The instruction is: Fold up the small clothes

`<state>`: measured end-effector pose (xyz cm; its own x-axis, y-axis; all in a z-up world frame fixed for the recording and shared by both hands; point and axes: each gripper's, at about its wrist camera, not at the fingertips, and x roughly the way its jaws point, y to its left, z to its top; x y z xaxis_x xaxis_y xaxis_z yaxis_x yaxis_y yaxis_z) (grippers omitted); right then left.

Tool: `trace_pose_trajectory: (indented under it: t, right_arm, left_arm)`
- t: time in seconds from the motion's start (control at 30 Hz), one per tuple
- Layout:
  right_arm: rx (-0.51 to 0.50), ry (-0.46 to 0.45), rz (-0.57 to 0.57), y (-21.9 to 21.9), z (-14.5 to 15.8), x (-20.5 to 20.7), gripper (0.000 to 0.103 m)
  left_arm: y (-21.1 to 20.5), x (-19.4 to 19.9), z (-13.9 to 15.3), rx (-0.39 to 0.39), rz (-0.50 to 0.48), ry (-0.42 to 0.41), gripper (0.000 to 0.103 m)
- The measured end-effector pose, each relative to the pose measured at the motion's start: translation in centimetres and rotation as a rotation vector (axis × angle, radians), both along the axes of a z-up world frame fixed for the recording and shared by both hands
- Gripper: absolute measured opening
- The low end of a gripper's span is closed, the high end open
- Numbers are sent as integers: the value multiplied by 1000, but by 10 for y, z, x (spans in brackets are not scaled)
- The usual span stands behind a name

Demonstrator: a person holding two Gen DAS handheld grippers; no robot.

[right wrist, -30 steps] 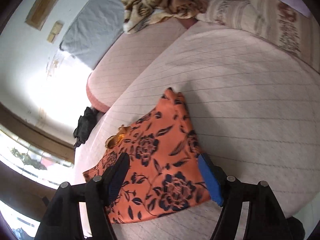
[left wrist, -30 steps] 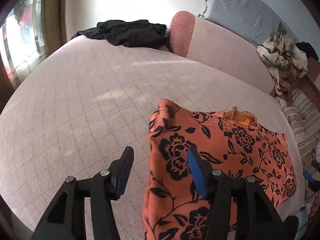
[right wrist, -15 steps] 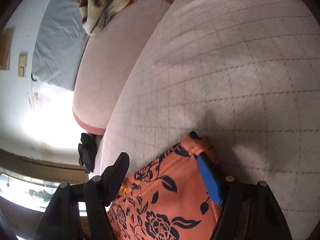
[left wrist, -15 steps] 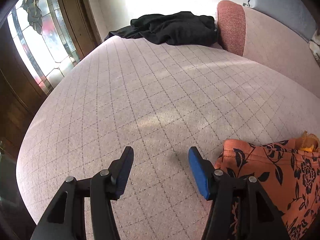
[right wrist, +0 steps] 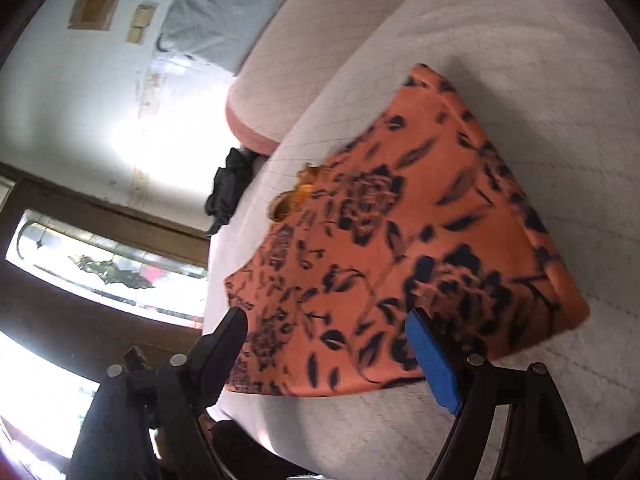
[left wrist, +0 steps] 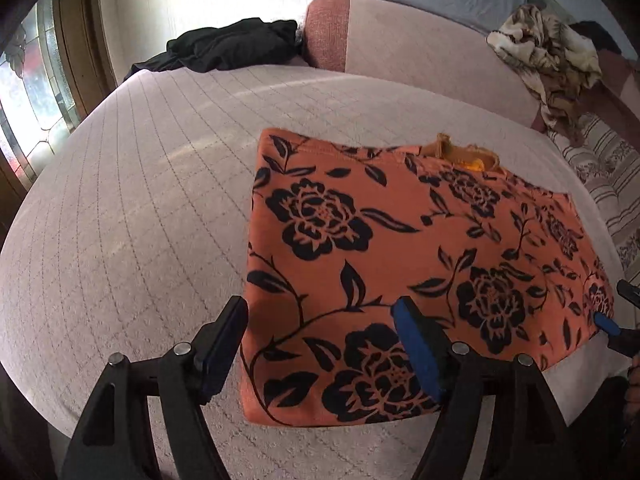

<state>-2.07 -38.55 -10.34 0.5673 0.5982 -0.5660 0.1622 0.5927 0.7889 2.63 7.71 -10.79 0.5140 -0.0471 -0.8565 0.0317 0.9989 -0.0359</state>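
Observation:
An orange garment with a black flower print (left wrist: 400, 248) lies folded flat on the pinkish quilted couch seat (left wrist: 140, 208); a yellow-orange lining shows at its far edge (left wrist: 468, 156). It also shows in the right wrist view (right wrist: 416, 248). My left gripper (left wrist: 320, 344) is open and empty, hovering over the garment's near left corner. My right gripper (right wrist: 332, 348) is open and empty, above the garment's near edge. The right gripper's blue pad also shows at the right edge of the left wrist view (left wrist: 608, 324).
A black garment (left wrist: 228, 46) lies at the far end of the seat by the pink backrest cushion (left wrist: 420, 52). A tan patterned cloth (left wrist: 548, 56) is heaped at the far right. A striped cushion (left wrist: 608, 184) is on the right. A stained-glass window (left wrist: 36, 92) is on the left.
Both grippers have pulled back from the garment's corners and now look down on the whole folded garment. Both stay open and empty.

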Motion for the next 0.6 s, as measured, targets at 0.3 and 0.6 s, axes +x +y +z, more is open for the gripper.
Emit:
trace_pose_trajectory:
  t: [0.3,0.6]
  right_arm:
    - [53,-56,-144,-35,5,-26,85]
    - [84,-111,-145,-39,39,-14,85]
  left_arm:
    - [16,-6,-2,-26,81,26,76]
    - [17,-14,12,-33,82,-27,76]
